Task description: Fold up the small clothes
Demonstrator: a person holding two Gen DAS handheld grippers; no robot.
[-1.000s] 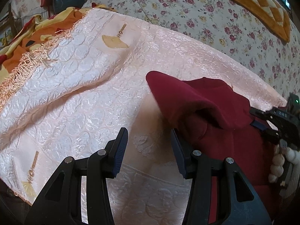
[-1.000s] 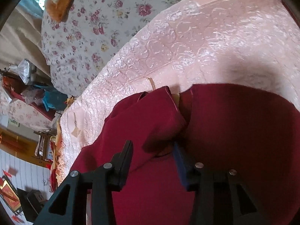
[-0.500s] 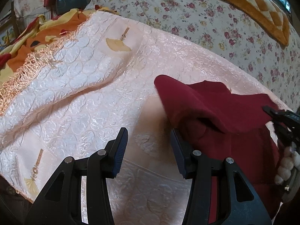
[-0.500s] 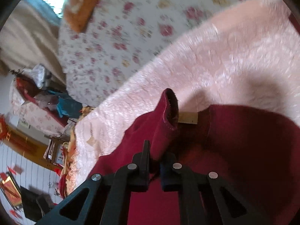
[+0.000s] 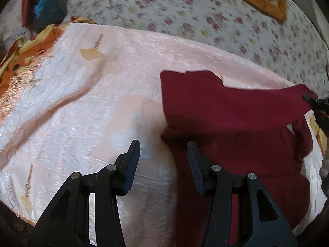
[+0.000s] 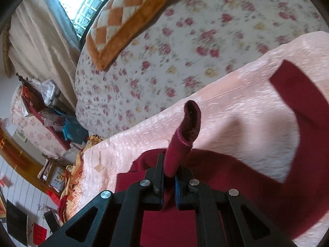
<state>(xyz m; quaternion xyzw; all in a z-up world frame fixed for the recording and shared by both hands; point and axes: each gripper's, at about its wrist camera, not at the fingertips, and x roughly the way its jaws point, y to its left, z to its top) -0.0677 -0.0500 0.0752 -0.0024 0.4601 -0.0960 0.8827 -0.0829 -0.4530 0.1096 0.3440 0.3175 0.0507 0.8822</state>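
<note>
Dark red knit fabric fills the nearest ground in both wrist views: the small maroon garment (image 5: 236, 123) lies on the shiny pale-pink embossed bedspread (image 5: 82, 107), near its front right part. The left gripper (image 5: 163, 160) hangs released just above the cloth, its black fingers wide apart with nothing between them; the left finger is over bare bedspread and the right finger over the garment's left edge, much as it was a second ago. The right gripper (image 6: 169, 177) is clenched on a narrow tube-like end of the garment (image 6: 185, 135), which sticks up between the blue-padded fingers with its open cuff curling over the top. A second ago those fingers stood open around a bunched fold; half a second ago they had closed on it, and now the pinched part has been pulled up and out to the right. In the left wrist view that part stretches as a taut band across the garment's body toward the right edge, where the tip of the right gripper shows. Beyond the bedspread lies a white quilt printed with small red roses (image 6: 185, 41). On it, further back, rests an orange-and-cream checked cushion (image 6: 123, 16). An orange and yellow patterned cloth (image 5: 24, 49) borders the bedspread's fringed far left edge.
</note>
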